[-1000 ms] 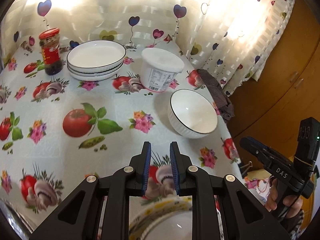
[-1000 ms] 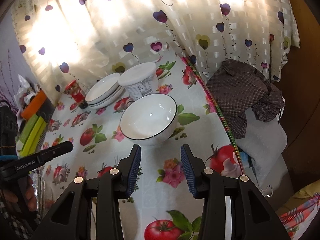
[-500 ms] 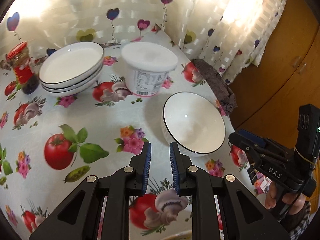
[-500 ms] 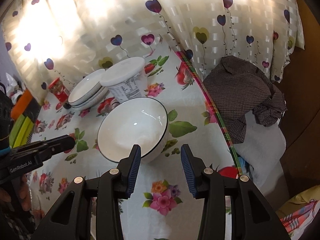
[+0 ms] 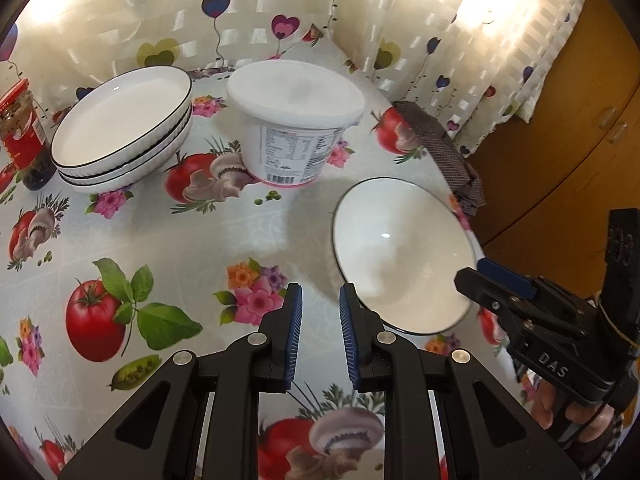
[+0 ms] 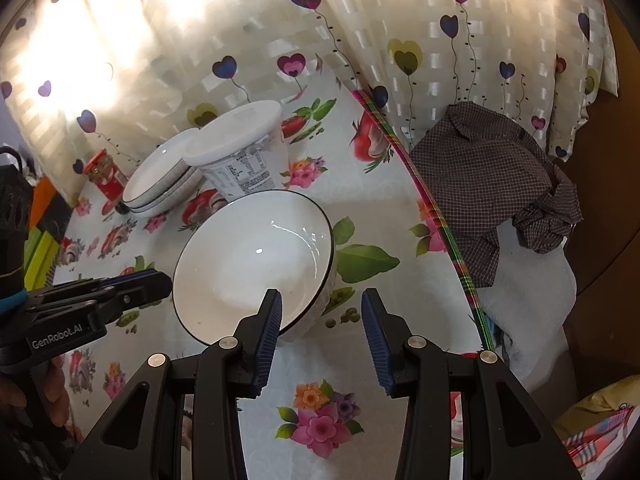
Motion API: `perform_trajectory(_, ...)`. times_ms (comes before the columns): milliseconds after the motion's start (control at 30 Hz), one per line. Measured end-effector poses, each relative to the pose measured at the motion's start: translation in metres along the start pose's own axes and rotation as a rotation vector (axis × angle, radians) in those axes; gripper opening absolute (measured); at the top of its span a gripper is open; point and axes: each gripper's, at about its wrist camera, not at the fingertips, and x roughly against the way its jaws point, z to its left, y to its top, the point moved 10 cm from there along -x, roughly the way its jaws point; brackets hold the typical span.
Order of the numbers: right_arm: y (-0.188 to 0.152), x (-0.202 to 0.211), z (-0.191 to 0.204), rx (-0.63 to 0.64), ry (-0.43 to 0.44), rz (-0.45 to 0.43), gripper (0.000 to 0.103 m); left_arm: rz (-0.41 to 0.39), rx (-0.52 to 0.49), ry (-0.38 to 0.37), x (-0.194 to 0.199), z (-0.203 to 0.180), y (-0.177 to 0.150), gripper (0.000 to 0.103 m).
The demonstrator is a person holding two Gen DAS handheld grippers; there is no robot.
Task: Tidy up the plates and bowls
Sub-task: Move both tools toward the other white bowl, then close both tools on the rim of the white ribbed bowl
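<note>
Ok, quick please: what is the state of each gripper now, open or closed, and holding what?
Left gripper: open a little, holding nothing.
Right gripper: open, at the rim of the bowl, not gripping it.

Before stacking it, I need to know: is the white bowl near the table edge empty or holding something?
Empty. The right wrist view looks straight into the white bowl: only bare glossy white inside, with light glints, no food or liquid.

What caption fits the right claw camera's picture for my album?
Open right claw reaching the white bowl on a flowery tablecloth.
</note>
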Motion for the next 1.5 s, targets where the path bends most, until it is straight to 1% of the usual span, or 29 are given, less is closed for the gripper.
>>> perform_trajectory(100,0.000,-0.003,0.001,-0.003,0.004,0.003,0.041,0.006,0.018,-0.008,-0.005,0.003,0.001,0.020)
perform_trajectory(267,0.001,-0.007,0.002,-0.008,0.008,0.007,0.041,-0.011,0.025,-0.029,0.000,0.003,0.004,0.020)
perform_trajectory(367,0.002,-0.009,0.002,-0.017,0.013,0.007,0.041,-0.022,0.051,-0.089,0.005,0.000,0.007,0.020)
perform_trajectory(500,0.002,-0.011,0.001,-0.017,0.010,0.007,0.041,-0.011,0.036,-0.089,0.000,-0.004,0.006,0.020)
perform_trajectory(567,0.002,-0.012,-0.001,-0.020,0.008,0.009,0.041,-0.009,0.042,-0.102,-0.003,-0.006,0.006,0.021)
perform_trajectory(767,0.003,-0.015,-0.001,-0.026,0.018,0.013,0.041,-0.002,0.035,-0.094,-0.007,-0.008,0.007,0.021)
perform_trajectory(833,0.003,-0.018,0.000,-0.040,0.033,0.017,0.040,0.001,0.038,-0.094,-0.009,-0.007,0.007,0.021)
perform_trajectory(933,0.001,-0.021,0.003,-0.055,0.060,0.028,0.038,0.004,0.045,-0.096,-0.011,-0.008,0.007,0.021)
perform_trajectory(1000,0.001,-0.022,0.005,-0.052,0.066,0.028,0.034,0.008,0.045,-0.095,-0.012,-0.009,0.007,0.021)
perform_trajectory(1167,0.002,-0.021,0.006,-0.053,0.059,0.022,0.032,0.006,0.048,-0.089,-0.015,-0.009,0.008,0.021)
perform_trajectory(1233,0.002,-0.020,0.005,-0.057,0.057,0.019,0.030,0.006,0.042,-0.092,-0.015,-0.011,0.008,0.016)
perform_trajectory(1333,0.002,-0.020,0.004,-0.064,0.049,0.017,0.028,-0.001,0.026,-0.078,-0.014,-0.013,0.008,0.015)
perform_trajectory(1500,-0.001,-0.017,0.004,-0.072,0.046,0.023,0.026,-0.008,0.031,-0.085,-0.011,-0.013,0.005,0.015)
